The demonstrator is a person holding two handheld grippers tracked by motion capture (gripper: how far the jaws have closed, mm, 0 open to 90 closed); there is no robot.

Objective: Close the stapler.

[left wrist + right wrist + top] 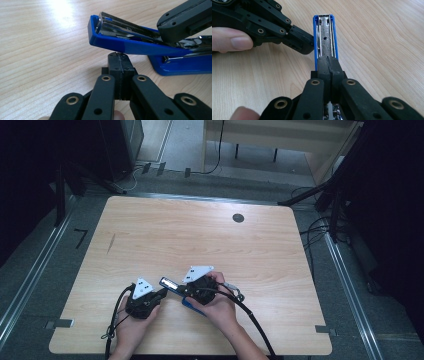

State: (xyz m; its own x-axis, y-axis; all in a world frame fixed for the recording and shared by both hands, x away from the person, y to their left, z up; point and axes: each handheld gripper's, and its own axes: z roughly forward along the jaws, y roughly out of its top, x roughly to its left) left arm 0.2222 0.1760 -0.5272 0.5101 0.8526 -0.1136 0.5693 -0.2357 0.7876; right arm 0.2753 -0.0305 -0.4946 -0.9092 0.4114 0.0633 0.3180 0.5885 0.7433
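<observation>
Stapler (130, 46) open, long axis 12–6 off right gripper (329, 65) | left gripper (119, 61) at its 9 o'clock flank, touching | both jaws pressed together, empty

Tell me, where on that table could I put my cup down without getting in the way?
Almost anywhere on the wooden table: the far half up to the round dark hole is bare, as are both side edges. Only the near middle is crowded, where the left gripper and right gripper meet the blue stapler.

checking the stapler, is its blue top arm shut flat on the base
No, the stapler has its blue top arm raised off the base, metal channel exposed.
</observation>
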